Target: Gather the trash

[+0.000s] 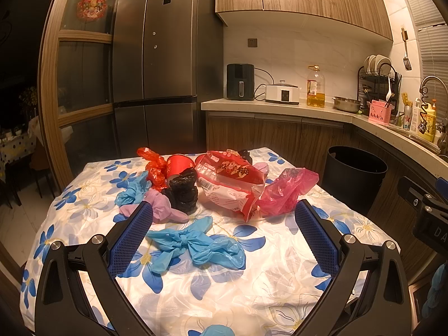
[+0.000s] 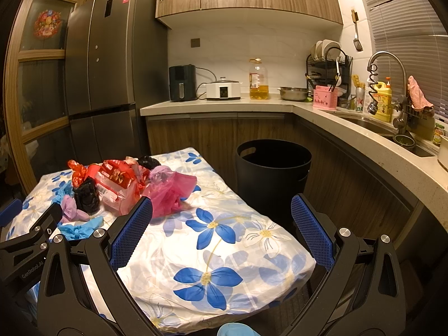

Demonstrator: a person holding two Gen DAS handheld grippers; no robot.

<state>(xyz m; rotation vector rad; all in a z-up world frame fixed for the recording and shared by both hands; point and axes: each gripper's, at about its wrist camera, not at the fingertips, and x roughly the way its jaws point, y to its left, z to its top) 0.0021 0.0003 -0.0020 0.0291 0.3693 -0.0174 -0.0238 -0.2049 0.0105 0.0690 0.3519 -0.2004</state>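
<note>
Crumpled trash lies on a table with a flowered cloth (image 1: 268, 277): a knotted blue bag (image 1: 196, 245), a purple bag (image 1: 165, 208), a black bag (image 1: 183, 189), a red cup (image 1: 177, 165), a red-and-clear snack wrapper (image 1: 232, 182) and a pink bag (image 1: 285, 189). My left gripper (image 1: 224, 212) hovers open over the near side, the blue bag between its blue pads, nothing held. My right gripper (image 2: 221, 210) is open over the table's right part, with the pink bag (image 2: 170, 193) just beyond its left finger. A black bin (image 2: 273, 168) stands on the floor to the table's right.
A tall dark fridge (image 1: 165, 56) stands behind the table. The L-shaped counter (image 2: 350, 123) carries an air fryer, a cooker, an oil bottle, a steel bowl, a dish rack and a sink with a tap. Another blue bag (image 2: 235, 329) peeks in at the bottom edge.
</note>
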